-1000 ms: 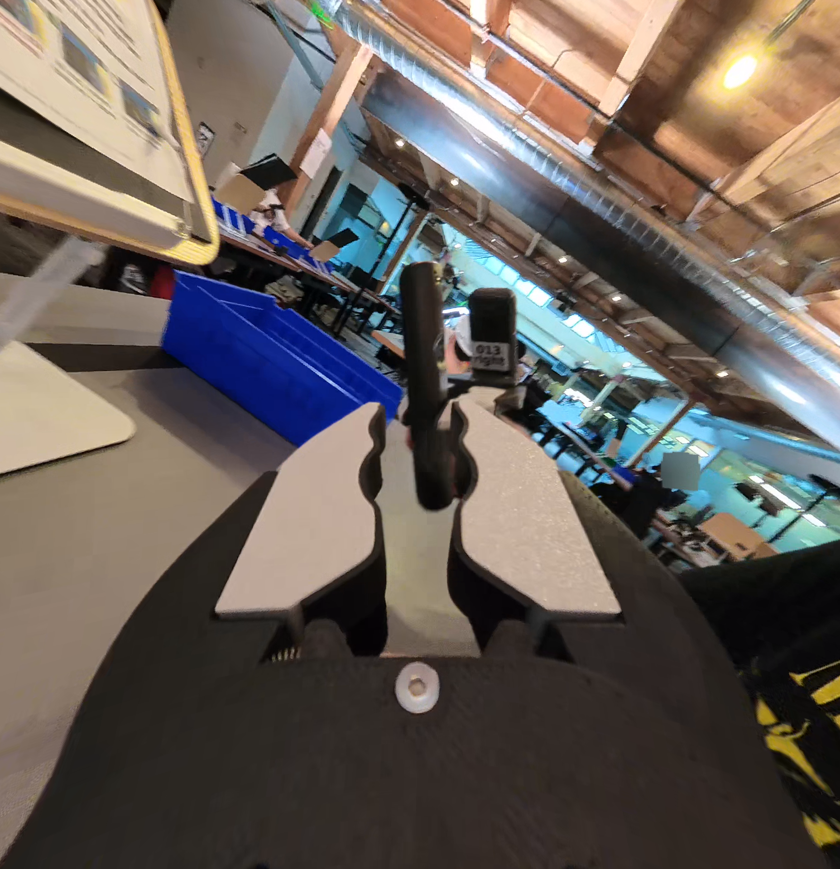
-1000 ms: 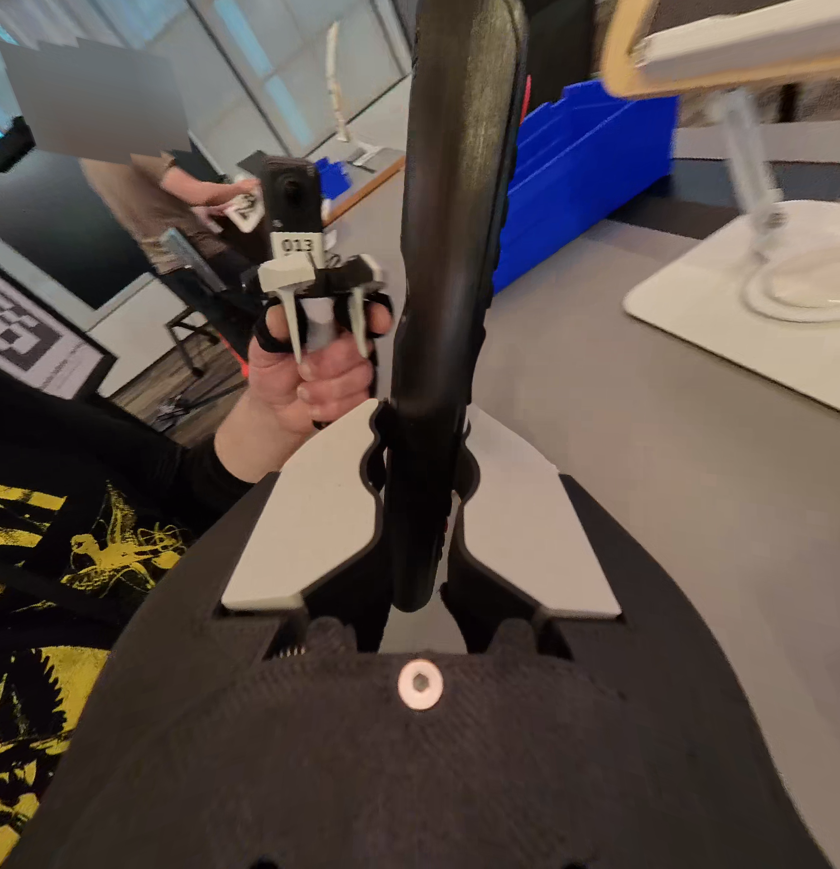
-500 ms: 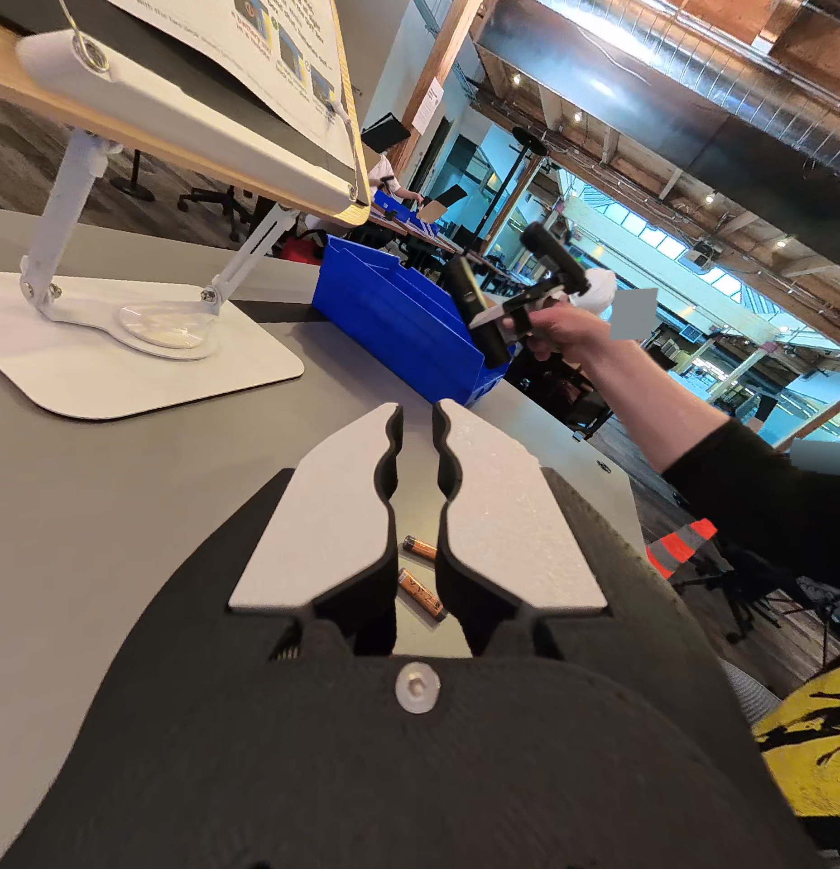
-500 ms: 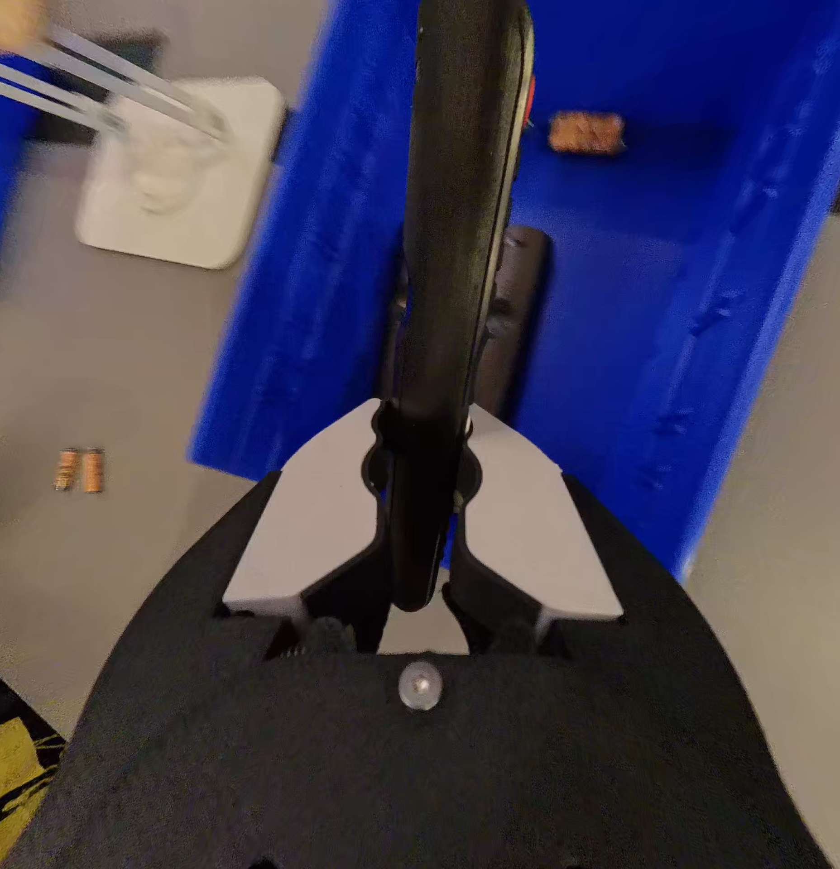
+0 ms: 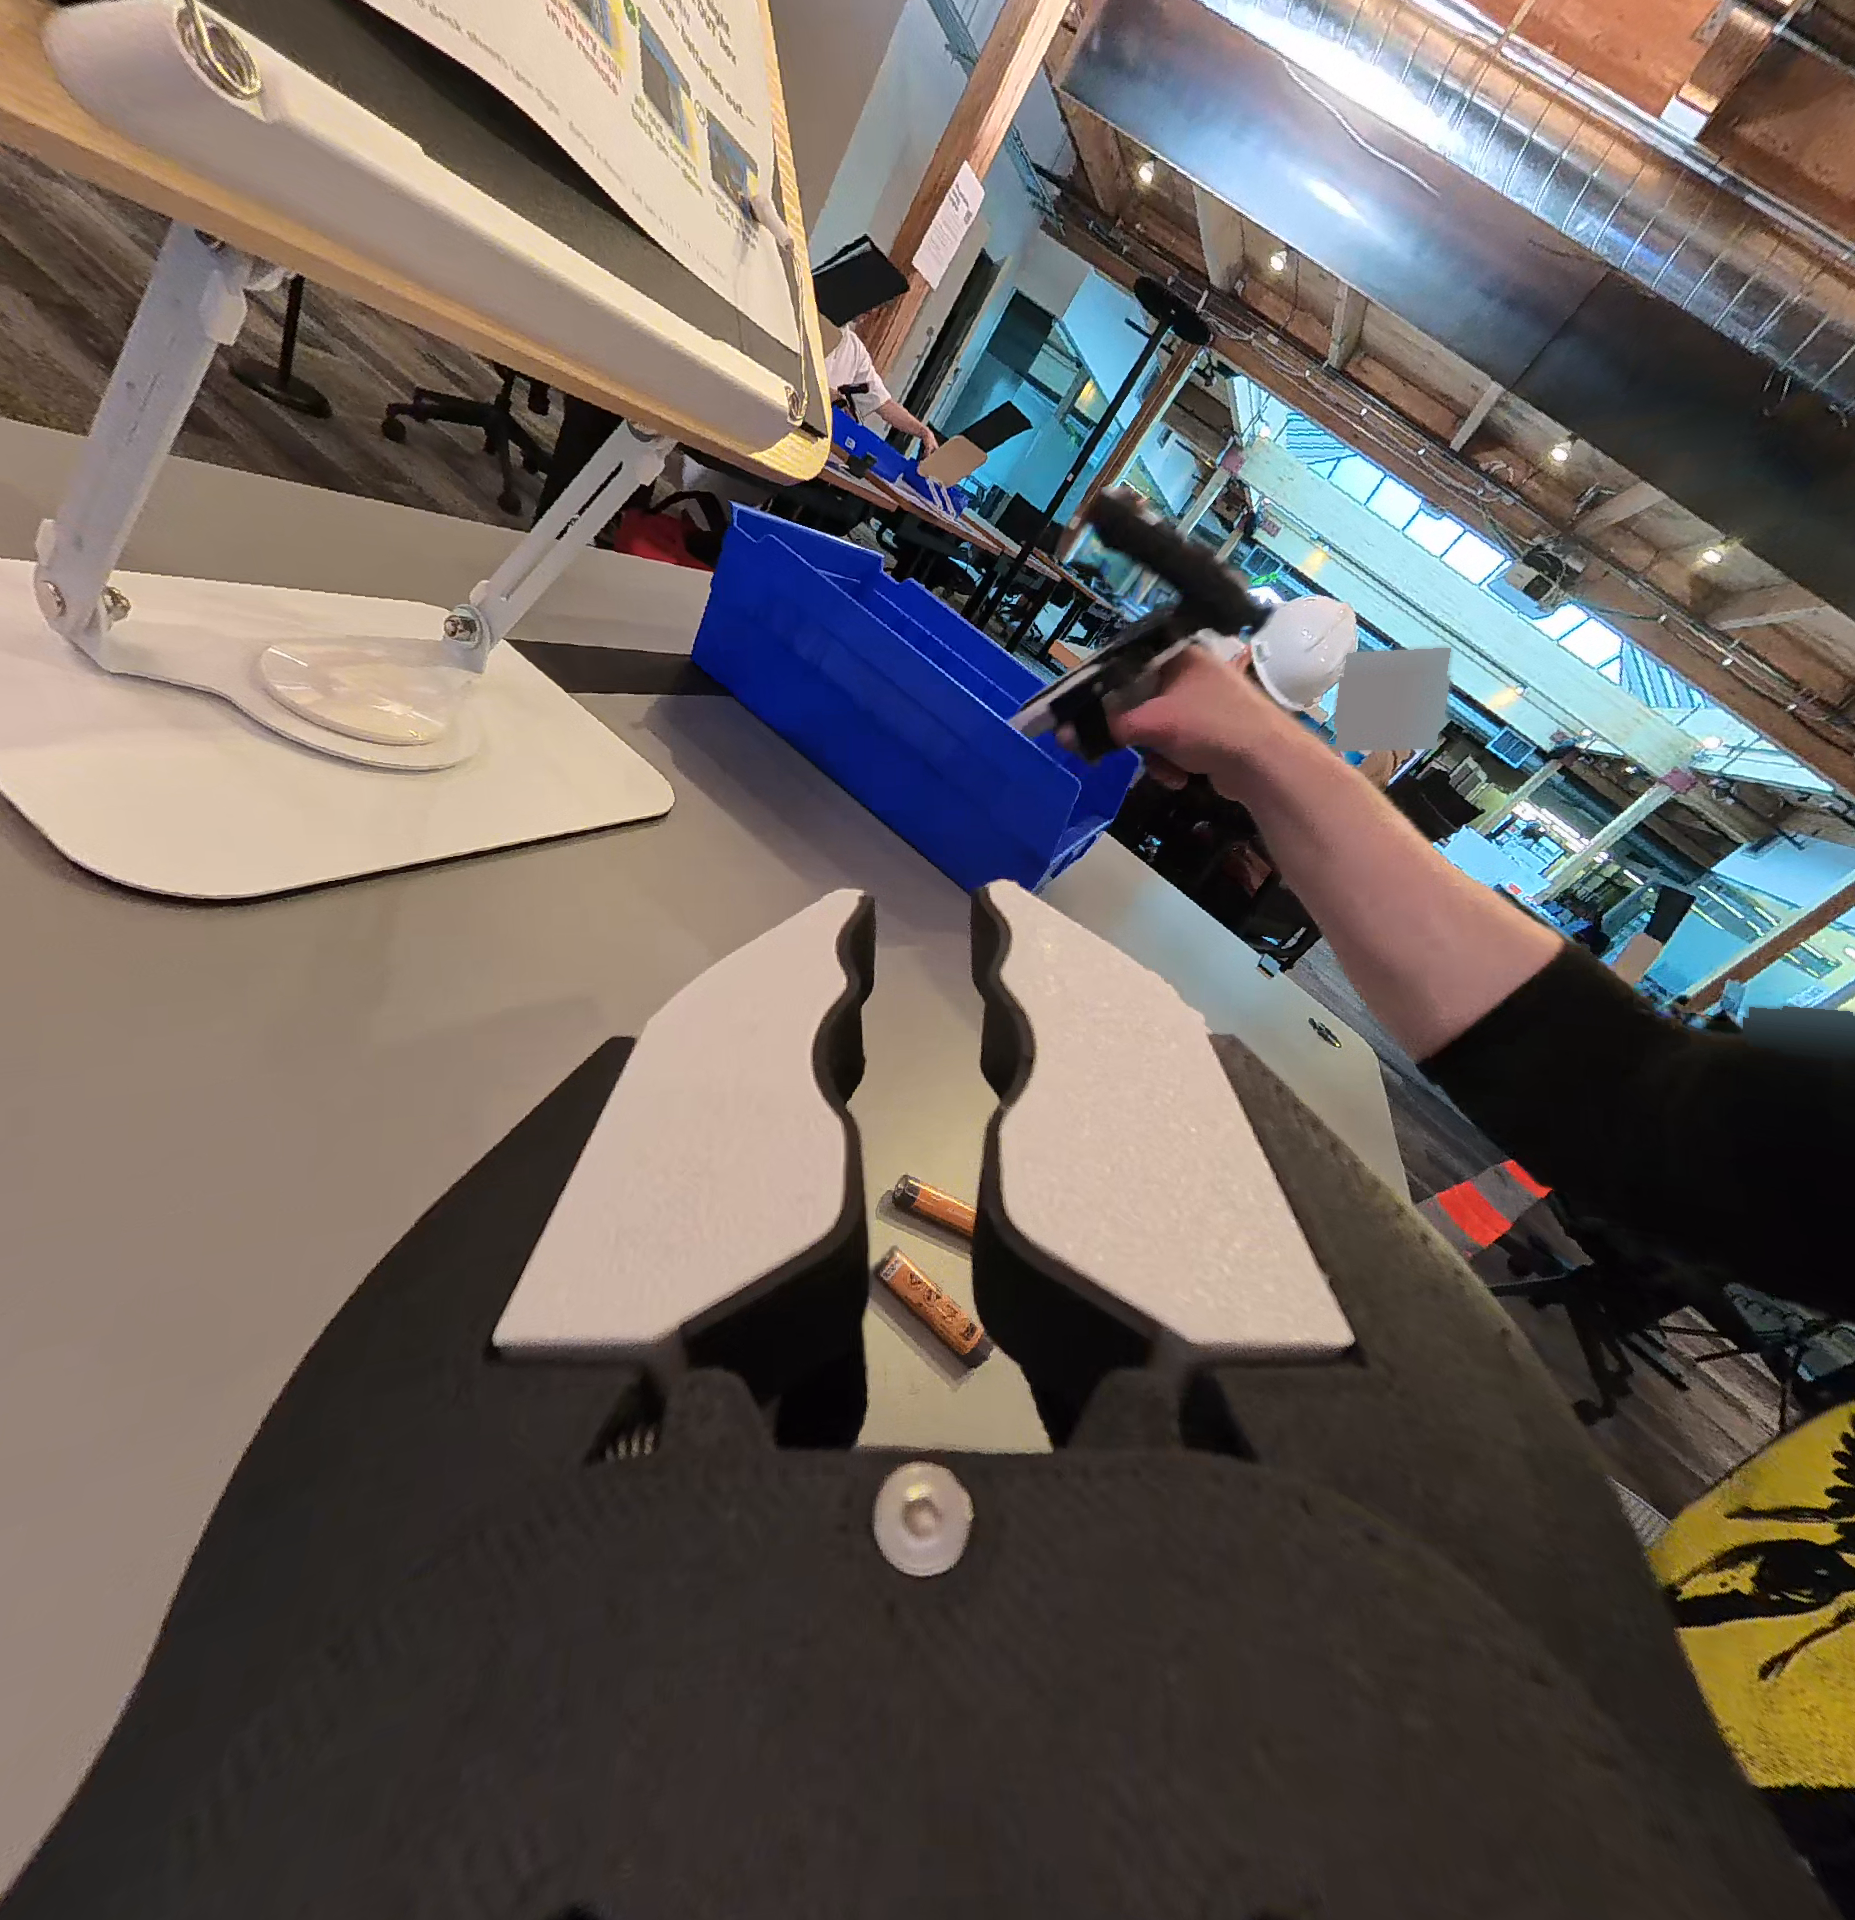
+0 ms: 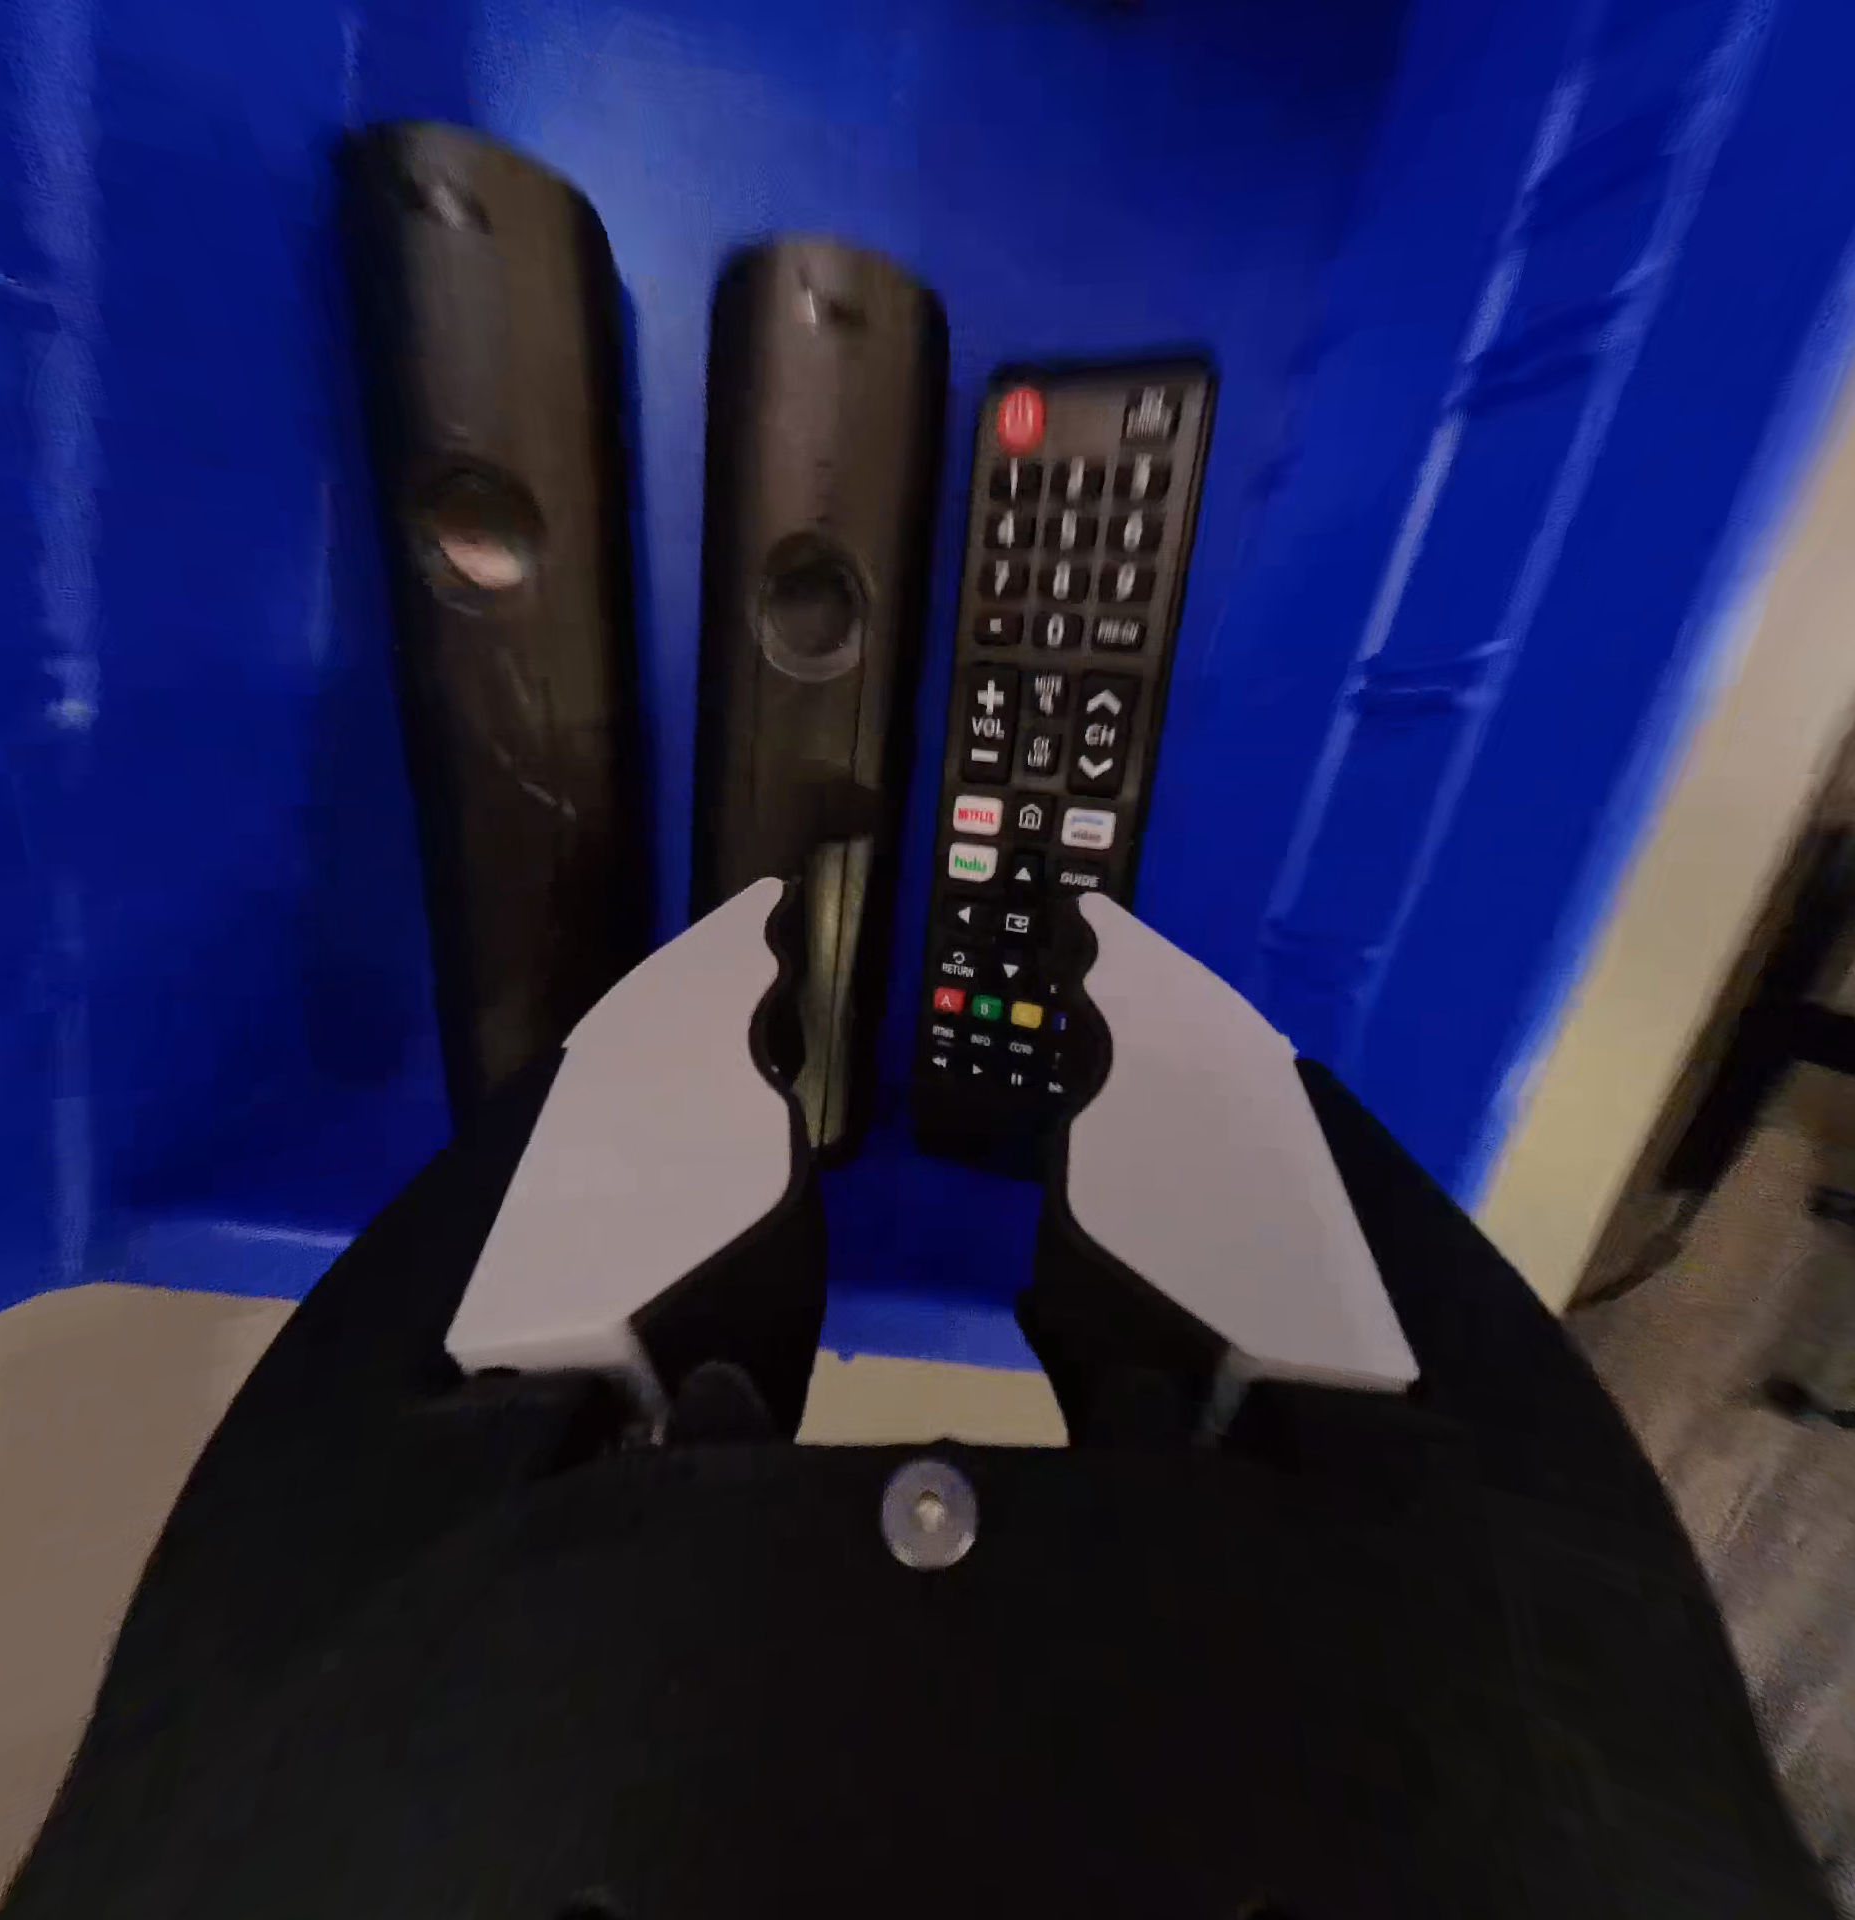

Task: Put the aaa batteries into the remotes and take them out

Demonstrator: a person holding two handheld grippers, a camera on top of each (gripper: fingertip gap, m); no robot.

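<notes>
My left gripper (image 5: 923,925) hovers low over the grey table (image 5: 227,1091). Its jaws stand a narrow gap apart and hold nothing. Two orange AAA batteries (image 5: 933,1210) (image 5: 928,1304) lie on the table, seen through that gap. My right gripper (image 6: 928,904) is open and empty over the blue bin (image 6: 1422,520). In the bin lie three black remotes: two face down (image 6: 487,582) (image 6: 814,540) and one face up with buttons (image 6: 1068,665), just beyond the fingertips. In the left wrist view the right gripper (image 5: 1089,707) reaches into the bin (image 5: 881,686).
A white stand base (image 5: 279,748) holds a tilted wooden board with a printed sheet at the back left. The person's right arm (image 5: 1422,935) crosses above the table's right edge. The bin stands at the table's far right corner. The gap from one gripper's tips to the other's is roughly 50 centimetres.
My right gripper carried the remote into the blue bin, opened and let it go face up. My left gripper let go of the remote and came down over the two batteries.
</notes>
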